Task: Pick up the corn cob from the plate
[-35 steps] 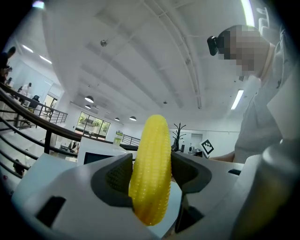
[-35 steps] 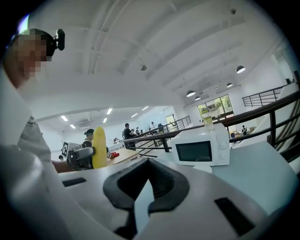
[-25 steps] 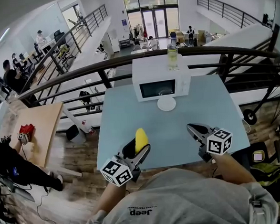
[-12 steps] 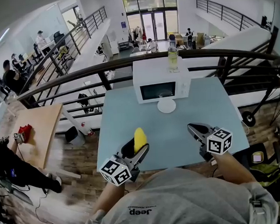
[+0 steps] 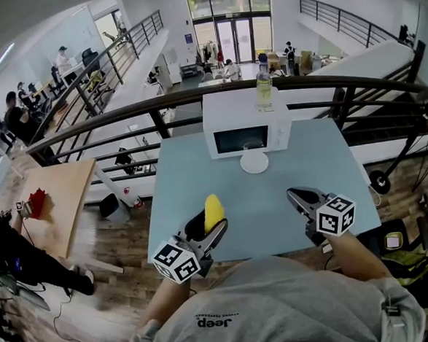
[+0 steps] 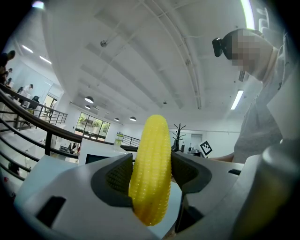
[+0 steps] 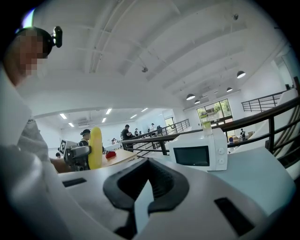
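In the head view, the left gripper (image 5: 212, 231) is over the near left part of the light blue tabletop (image 5: 308, 163) and holds the yellow corn cob (image 5: 214, 210), which stands upright and comes out above the fingers. The small white plate (image 5: 255, 161) lies far from it, just in front of the white microwave (image 5: 247, 120) at the back of the tabletop, and there is nothing on the plate. A bottle (image 5: 264, 83) stands on top of the microwave. The right gripper (image 5: 299, 196) is over the near right part of the tabletop, well apart from the left one. In the left gripper view, the two dark fingers (image 6: 114, 178) press on the corn cob from both sides at about its middle; its rounded tip points up and its lower end goes below the pads. In the right gripper view, the right gripper's fingers (image 7: 166, 185) are closed, their tips meet and nothing is between them. Beyond them the microwave with the bottle on it is seen to the right, and the corn cob in the left gripper is seen to the left.
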Tool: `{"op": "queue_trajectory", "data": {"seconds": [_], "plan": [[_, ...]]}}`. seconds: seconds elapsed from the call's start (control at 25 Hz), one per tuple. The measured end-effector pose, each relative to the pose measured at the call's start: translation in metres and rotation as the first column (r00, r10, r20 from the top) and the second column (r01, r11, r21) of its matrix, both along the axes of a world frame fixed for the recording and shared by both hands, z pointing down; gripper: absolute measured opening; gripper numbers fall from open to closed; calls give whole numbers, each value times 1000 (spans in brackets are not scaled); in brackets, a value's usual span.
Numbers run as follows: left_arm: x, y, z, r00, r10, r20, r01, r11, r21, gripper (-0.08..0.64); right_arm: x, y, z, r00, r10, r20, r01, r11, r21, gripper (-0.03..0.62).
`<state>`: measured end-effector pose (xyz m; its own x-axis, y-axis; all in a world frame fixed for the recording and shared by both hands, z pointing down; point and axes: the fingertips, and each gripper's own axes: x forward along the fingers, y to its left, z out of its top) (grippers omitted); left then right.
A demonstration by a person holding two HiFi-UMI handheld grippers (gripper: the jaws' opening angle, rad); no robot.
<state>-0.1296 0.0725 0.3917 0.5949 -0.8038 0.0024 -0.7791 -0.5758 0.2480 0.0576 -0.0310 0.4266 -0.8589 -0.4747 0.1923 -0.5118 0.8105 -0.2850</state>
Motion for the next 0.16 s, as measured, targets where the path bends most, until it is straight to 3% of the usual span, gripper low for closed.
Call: {"op": "queue_trajectory", "data": {"seconds": [0.16], "plan": [[0, 1, -1, 1000, -2, -3, 2, 1000, -1, 266, 1, -1, 1, 1000, 5, 1, -5, 1000, -3, 6]]}}
